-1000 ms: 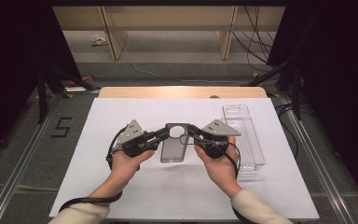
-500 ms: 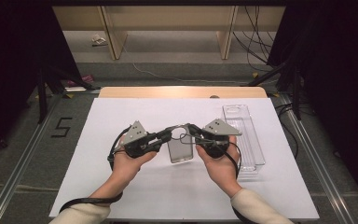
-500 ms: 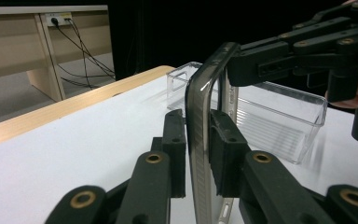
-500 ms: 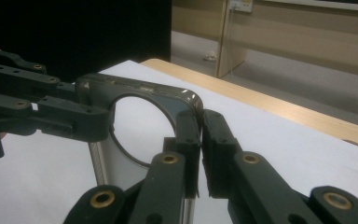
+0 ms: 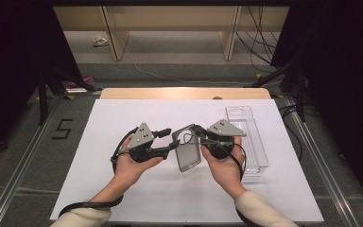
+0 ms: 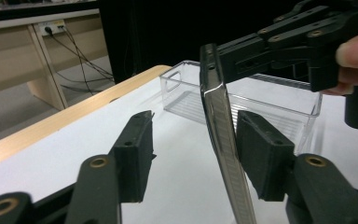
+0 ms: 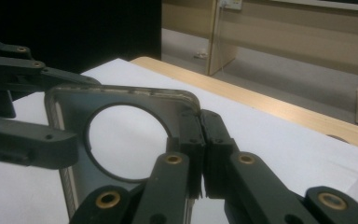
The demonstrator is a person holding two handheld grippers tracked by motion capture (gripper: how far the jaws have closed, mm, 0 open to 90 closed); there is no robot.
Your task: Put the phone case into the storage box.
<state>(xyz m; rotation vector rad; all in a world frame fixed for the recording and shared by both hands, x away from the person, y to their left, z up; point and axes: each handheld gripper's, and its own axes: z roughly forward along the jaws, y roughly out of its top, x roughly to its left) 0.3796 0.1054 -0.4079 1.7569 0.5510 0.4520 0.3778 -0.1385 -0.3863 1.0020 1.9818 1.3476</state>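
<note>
Phone case [image 5: 188,151] now tilted upright above the worktop [image 5: 123,118], right claw [image 5: 192,134] clamped on its top edge, left claw [image 5: 171,139] apart astride its side, clear bin [image 5: 253,137] unmoved.

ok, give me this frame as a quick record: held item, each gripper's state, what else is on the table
held item: clear phone case, lifted off the table, round cutout near its top
right gripper: shut on the case's edge beside the cutout
left gripper: open, fingers either side of the case's edge, not yet clamped
other item: clear plastic bin, by the right hand
surface: white table
</note>
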